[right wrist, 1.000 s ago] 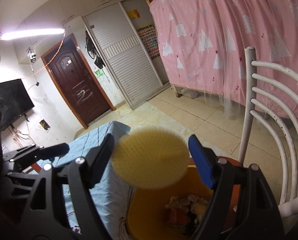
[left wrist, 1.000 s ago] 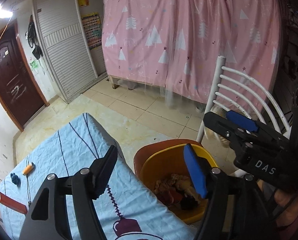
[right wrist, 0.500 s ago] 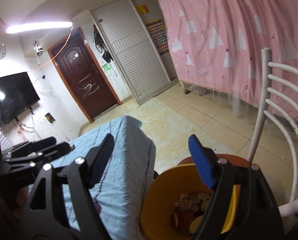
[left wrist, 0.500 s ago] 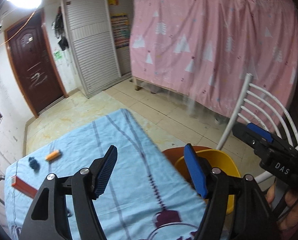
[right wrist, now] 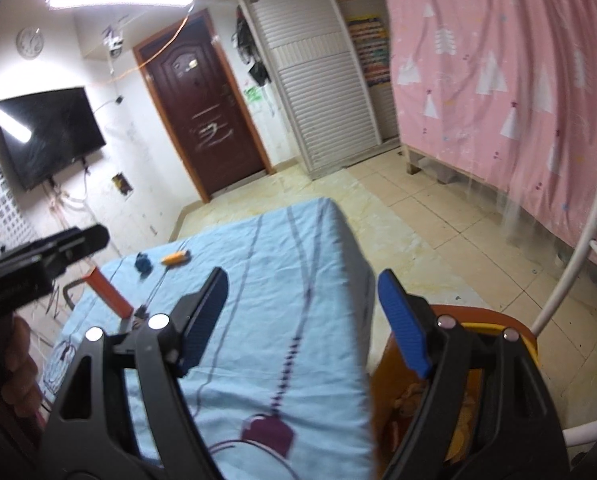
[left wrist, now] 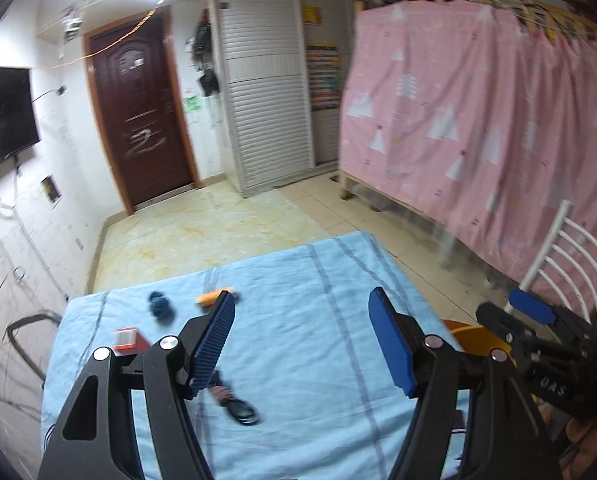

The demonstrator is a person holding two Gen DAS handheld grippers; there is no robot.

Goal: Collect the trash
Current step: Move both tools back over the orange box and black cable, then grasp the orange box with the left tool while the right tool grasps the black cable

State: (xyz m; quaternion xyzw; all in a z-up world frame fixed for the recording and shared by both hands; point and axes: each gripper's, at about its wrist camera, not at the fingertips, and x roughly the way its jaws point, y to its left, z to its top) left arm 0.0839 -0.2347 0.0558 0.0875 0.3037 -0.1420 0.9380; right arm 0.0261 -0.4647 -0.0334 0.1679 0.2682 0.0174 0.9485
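Both views show a table under a light blue cloth (left wrist: 298,280). On its far left part lie an orange piece (left wrist: 212,298), a dark blue lump (left wrist: 160,306), a red box (left wrist: 126,338) and a black looped cord (left wrist: 240,406). My left gripper (left wrist: 302,300) hangs open and empty above the cloth. My right gripper (right wrist: 303,292) is open and empty too, over the table's right edge. Beside that edge stands the yellow bin (right wrist: 470,380) with trash (right wrist: 410,396) inside. The right wrist view also shows the orange piece (right wrist: 175,258), blue lump (right wrist: 143,263) and red box (right wrist: 108,292).
A white chair (right wrist: 594,240) stands behind the bin, with a pink curtain (left wrist: 478,120) beyond it. A brown door (left wrist: 138,120) and a wall television (right wrist: 46,132) are at the back. A hand (right wrist: 18,360) holds the left gripper (right wrist: 74,246). The floor is tiled.
Both grippers swung left, away from the bin and toward the table. The round yellow piece between the right jaws a second ago is gone from them. More of the table's items came into view.
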